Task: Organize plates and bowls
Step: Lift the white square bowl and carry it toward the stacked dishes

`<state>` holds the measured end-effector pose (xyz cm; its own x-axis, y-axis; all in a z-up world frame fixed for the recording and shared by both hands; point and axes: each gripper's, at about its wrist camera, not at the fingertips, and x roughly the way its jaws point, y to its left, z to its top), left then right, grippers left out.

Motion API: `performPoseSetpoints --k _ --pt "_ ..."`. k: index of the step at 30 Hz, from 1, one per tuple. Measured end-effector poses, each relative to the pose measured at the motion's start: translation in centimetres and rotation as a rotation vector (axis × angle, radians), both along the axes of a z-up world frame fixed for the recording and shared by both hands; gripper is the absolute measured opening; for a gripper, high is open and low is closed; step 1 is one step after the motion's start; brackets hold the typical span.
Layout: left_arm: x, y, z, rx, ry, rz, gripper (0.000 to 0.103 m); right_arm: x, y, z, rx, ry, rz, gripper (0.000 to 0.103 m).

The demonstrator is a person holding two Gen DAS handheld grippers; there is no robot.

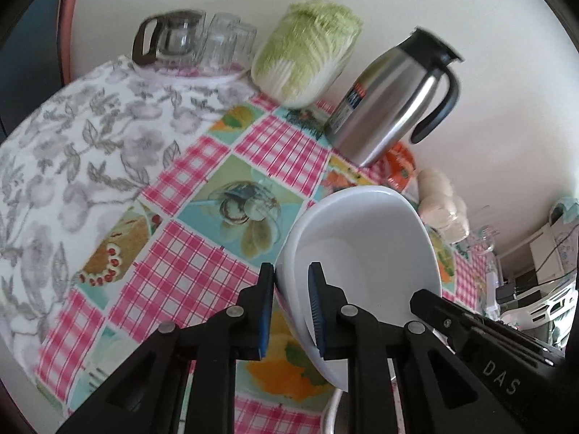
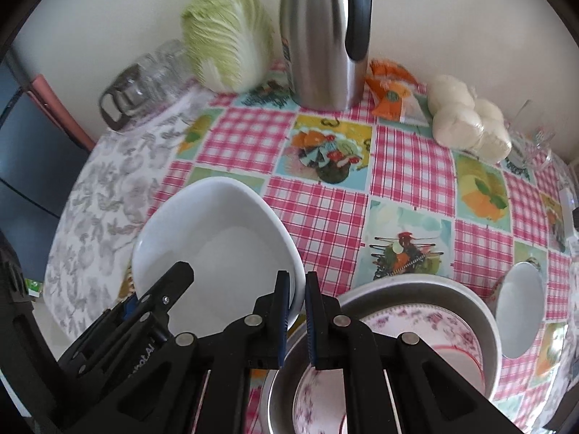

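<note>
"DAS" is read on the right claw (image 1: 503,379); a white bowl (image 1: 365,249) is gripped by both claws, the left claw (image 1: 291,311) too. A floral plate (image 2: 427,336) is kept in a metal basin (image 2: 485,311).

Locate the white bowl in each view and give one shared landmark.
Left wrist: white bowl lower centre-right, rim between the left gripper pads.
Right wrist: lower left, rim in the right gripper.
Shared landmark: steel jug by the wall.

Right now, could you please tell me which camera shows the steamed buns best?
The right wrist view: the steamed buns lie in clear sight by the wall. In the left wrist view they are half hidden behind the white bowl.
</note>
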<state>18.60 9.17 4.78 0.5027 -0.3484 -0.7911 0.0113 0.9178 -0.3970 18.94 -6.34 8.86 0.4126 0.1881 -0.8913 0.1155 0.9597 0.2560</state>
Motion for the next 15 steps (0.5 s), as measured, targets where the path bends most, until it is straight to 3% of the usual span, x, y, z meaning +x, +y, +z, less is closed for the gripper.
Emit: performPoseSetpoints --k 8,15 --pt "-2.9 -0.7 3.9 -0.025 -0.092 -0.034 0.02 -4.3 -1.5 3.3 0.031 -0.092 -0.024 0.01" --pt "-5.6 -2.0 6.5 0.021 -0.17 -0.066 0.02 -7.8 -2.8 4.8 0.042 -0.158 -0.047 0.01"
